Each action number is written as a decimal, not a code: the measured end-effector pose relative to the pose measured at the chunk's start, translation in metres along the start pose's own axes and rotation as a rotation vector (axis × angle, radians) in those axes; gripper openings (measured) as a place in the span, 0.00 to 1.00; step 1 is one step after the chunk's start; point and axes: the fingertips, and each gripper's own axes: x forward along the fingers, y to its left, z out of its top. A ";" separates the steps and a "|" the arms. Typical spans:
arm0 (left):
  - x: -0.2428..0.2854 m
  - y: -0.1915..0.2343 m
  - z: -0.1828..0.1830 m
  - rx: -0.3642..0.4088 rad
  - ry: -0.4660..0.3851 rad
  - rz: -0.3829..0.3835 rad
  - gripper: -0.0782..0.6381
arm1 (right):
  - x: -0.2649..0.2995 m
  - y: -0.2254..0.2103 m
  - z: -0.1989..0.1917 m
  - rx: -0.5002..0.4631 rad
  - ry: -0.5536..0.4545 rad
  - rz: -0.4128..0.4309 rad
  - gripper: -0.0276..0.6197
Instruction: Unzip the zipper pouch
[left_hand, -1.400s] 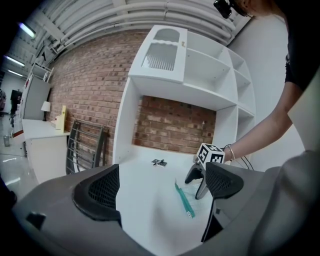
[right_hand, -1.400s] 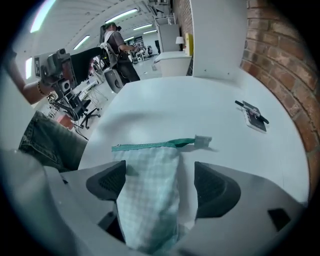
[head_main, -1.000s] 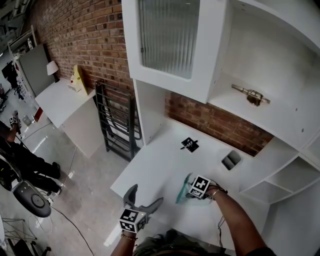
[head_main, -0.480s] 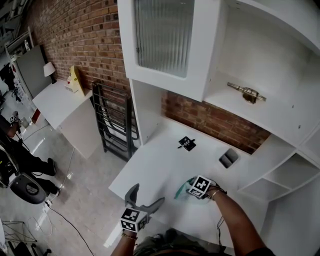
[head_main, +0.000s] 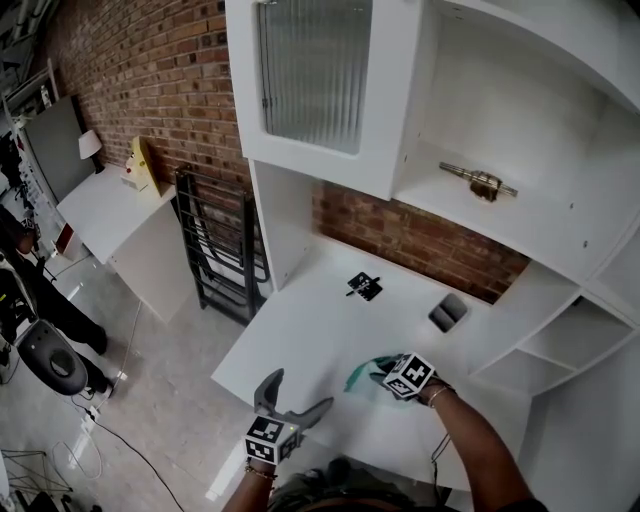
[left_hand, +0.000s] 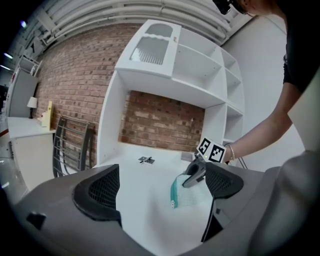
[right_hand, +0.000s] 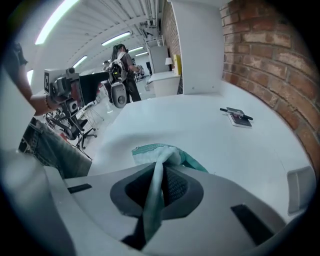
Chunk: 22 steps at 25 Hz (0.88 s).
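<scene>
Pouch (left_hand: 180, 192) is hanging from the right gripper (head_main: 372, 376) over the counter (head_main: 320, 330), the jaws having just been closing on its top; the left gripper (head_main: 293, 396), nearby, is holding its jaws wide and empty.

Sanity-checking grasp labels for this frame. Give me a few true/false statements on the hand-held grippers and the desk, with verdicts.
1. The right hand-held gripper is shut on the teal pouch. True; its jaws have just been closing, with the pouch's fabric pinched between them.
2. The left hand-held gripper also grips the pouch. False: its jaws stand apart with nothing between them, and it is clear of the pouch.
3. A small black item lies on the desk, apart from the pouch. True.
4. The metal object lies on the desk beside the pouch. False: it lies on a shelf above the desk.
</scene>
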 end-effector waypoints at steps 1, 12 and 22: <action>0.001 -0.003 0.000 0.001 0.000 -0.008 0.86 | -0.005 0.001 0.002 0.007 -0.022 -0.005 0.06; 0.005 -0.026 0.000 0.020 0.004 -0.079 0.86 | -0.059 0.020 0.028 0.043 -0.267 -0.050 0.06; 0.006 -0.047 0.013 0.049 -0.020 -0.157 0.86 | -0.124 0.069 0.093 -0.037 -0.527 0.019 0.06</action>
